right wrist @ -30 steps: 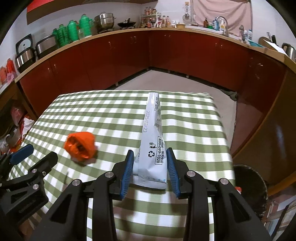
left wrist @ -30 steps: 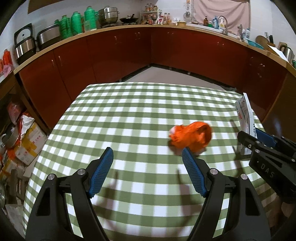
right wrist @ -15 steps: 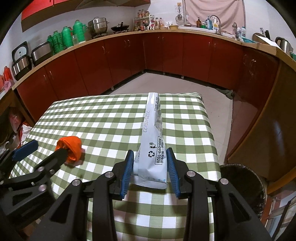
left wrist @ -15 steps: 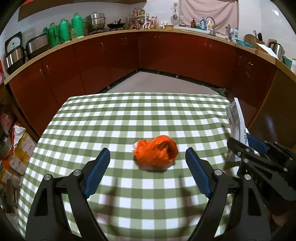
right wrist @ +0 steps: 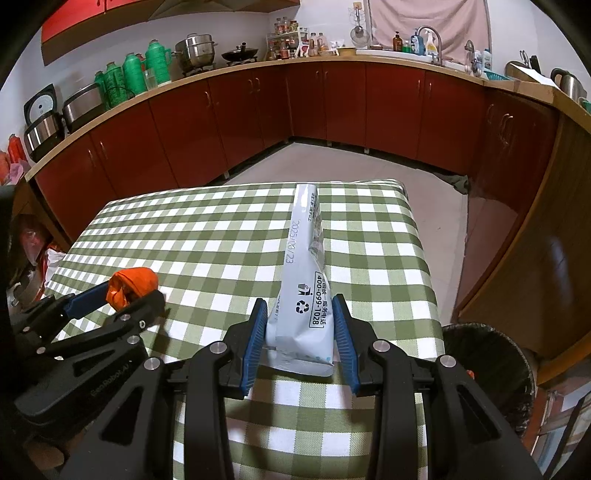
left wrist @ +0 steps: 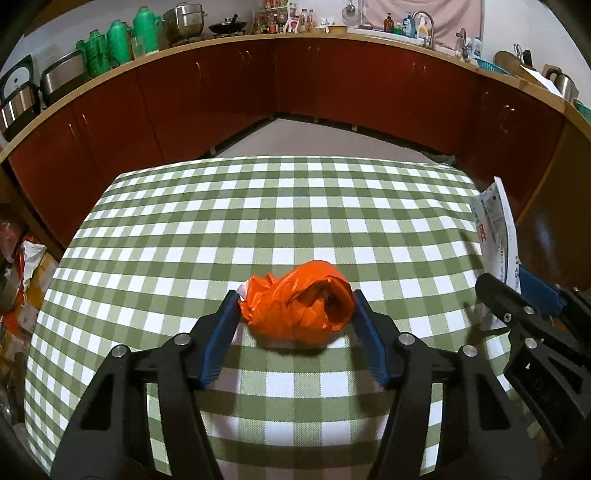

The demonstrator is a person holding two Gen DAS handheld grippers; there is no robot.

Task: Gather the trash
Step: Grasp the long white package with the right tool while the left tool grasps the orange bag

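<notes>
While low over the table, clamps a crumpled orange plastic bag in the left gripper, with a blue pad pressed against each side of the wad. Cannot tell whether resting on the cloth or raised just off it, only that a dark shadow lies right underneath. Pinches, in the right gripper, the near end of a pale grey-white pouch, with jaws closed snugly on both of its edges. Points that pouch forward and away over the table, long side up, printed with a date, a recycling mark and a phone number. Seen again at the right edge of the left wrist view, standing tall to the right of the bag and well apart from it. Beneath both grippers, a green-and-white checked tablecloth draped over the table edges. Off the near right corner of the table, down on the floor, a dark round trash bin, near the right gripper and lower than it. Beyond the pale floor, a curved run of dark red cabinets under a wooden countertop, with green thermos flasks, steel pots, a cluster of small bottles, and a tap further right.
</notes>
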